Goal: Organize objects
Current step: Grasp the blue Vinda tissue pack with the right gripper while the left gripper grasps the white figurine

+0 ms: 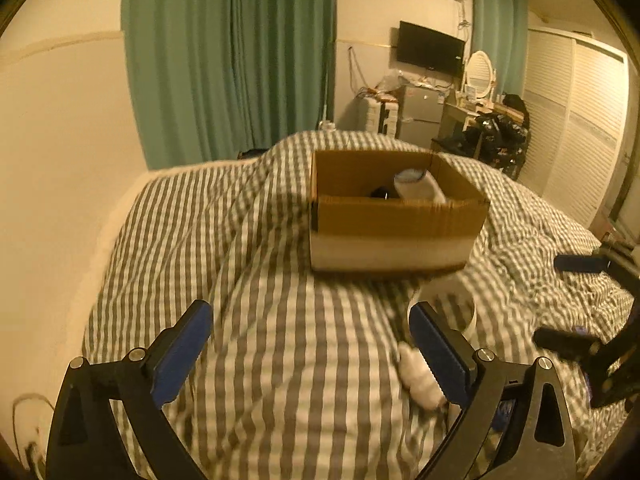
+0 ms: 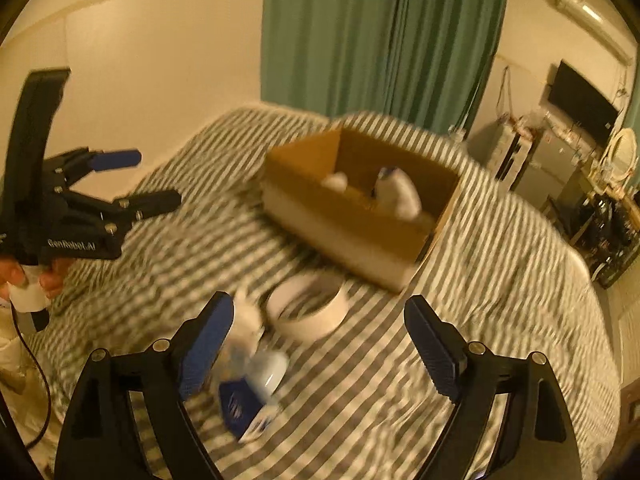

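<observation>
Dim amber light, motion blur, strong fisheye bending at edges.

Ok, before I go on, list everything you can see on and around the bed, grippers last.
Cardboard box: one, brown, open, on the bed.
Bottle in box: one, white; a dark item beside it, unclear.
Tape roll: one, white ring, on the cover in front of the box.
Small bottle: one, white, blurred, lying near the tape roll.
Blue packet: one, beside the small bottle.
Bed cover: grey and white stripes.
Curtain: green, behind the bed.
Television: one, black, on the far wall.
Left gripper: open, empty.
Right gripper: open, empty, above the tape roll.
</observation>
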A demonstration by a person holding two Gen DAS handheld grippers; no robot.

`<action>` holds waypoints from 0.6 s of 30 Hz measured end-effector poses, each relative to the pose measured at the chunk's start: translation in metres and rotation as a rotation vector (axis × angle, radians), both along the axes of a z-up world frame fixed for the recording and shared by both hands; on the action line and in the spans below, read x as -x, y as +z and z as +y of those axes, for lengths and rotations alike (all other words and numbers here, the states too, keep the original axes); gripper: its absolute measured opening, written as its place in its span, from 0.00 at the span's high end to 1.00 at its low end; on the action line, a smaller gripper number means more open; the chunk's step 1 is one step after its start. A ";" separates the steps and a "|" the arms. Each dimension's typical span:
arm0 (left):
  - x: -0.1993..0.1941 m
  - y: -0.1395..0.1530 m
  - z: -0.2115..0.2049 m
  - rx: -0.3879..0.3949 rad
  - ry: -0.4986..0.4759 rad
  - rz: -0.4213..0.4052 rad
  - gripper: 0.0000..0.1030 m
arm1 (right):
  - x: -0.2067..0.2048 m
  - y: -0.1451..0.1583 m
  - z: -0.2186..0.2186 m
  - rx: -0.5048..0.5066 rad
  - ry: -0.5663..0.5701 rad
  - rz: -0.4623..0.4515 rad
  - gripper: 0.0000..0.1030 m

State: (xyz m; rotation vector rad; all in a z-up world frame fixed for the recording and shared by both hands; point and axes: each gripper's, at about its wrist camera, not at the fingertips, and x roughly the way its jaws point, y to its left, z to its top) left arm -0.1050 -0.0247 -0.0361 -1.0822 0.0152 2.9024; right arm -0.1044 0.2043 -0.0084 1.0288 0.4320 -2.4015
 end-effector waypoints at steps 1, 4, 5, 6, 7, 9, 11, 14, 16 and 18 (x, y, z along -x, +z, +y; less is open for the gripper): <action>-0.005 -0.007 0.000 -0.005 0.006 -0.008 0.02 | -0.002 -0.011 -0.001 -0.002 0.008 -0.030 0.15; -0.015 -0.025 0.002 -0.023 0.010 -0.040 0.02 | -0.008 -0.040 -0.004 -0.011 0.027 -0.103 0.15; -0.017 -0.029 0.002 -0.025 0.010 -0.049 0.02 | -0.010 -0.047 -0.004 -0.016 0.033 -0.123 0.15; -0.020 -0.035 0.003 -0.024 0.010 -0.062 0.02 | -0.012 -0.056 -0.006 -0.022 0.038 -0.142 0.15; -0.022 -0.039 0.004 -0.023 0.011 -0.073 0.02 | -0.014 -0.061 -0.006 -0.025 0.041 -0.154 0.15; -0.024 -0.047 0.004 -0.021 0.014 -0.089 0.02 | -0.018 -0.073 -0.008 -0.039 0.060 -0.185 0.15; -0.024 -0.051 0.004 -0.023 0.011 -0.098 0.02 | -0.021 -0.076 -0.009 -0.049 0.072 -0.197 0.24; -0.024 -0.054 0.006 -0.026 0.011 -0.105 0.02 | -0.025 -0.084 -0.012 -0.037 0.108 -0.244 0.53; -0.024 -0.054 0.008 -0.026 0.009 -0.105 0.02 | -0.026 -0.086 -0.011 -0.037 0.114 -0.251 0.60; -0.022 -0.056 0.009 -0.024 0.009 -0.106 0.02 | -0.028 -0.081 -0.008 -0.016 0.123 -0.245 0.69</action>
